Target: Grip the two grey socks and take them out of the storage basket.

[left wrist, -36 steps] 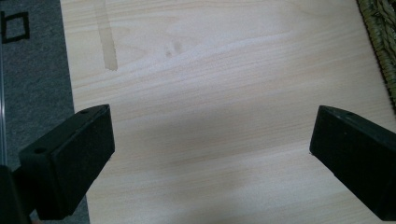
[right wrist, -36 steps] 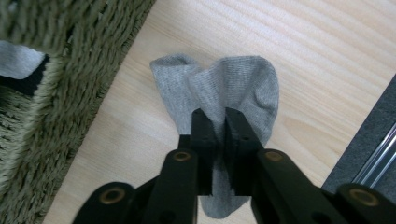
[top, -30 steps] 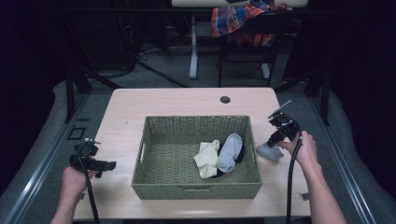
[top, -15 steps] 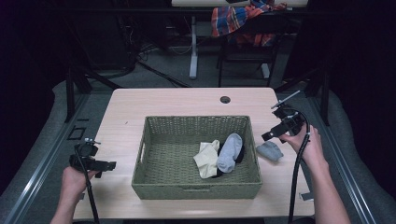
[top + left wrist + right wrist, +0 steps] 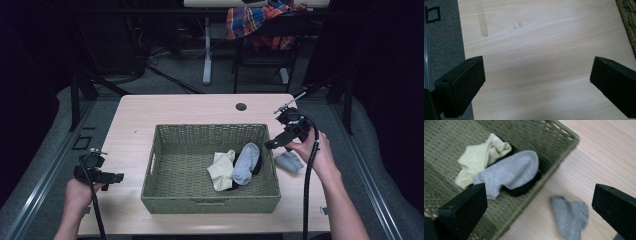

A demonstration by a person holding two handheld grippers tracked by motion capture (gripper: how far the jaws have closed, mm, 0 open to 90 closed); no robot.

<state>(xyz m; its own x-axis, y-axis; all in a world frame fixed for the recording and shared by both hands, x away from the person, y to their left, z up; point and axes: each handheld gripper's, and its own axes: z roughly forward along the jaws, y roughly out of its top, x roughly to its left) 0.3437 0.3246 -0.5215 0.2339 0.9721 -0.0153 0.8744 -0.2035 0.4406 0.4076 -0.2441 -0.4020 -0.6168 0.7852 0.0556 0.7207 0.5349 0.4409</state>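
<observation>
High view: a woven green basket (image 5: 210,197) sits mid-table (image 5: 175,107), holding a yellow sock (image 5: 220,170), a grey sock (image 5: 246,162) and a dark item beneath them. A second grey sock (image 5: 289,161) lies on the table just outside the basket's right wall. The right gripper (image 5: 272,145) hangs above that wall, jaws spread wide, empty. The left gripper (image 5: 117,176) is near the table's left edge, jaws spread over bare wood.

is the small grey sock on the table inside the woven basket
No, the small grey sock lies flat on the light wooden table just outside the olive woven basket's rim.
</observation>
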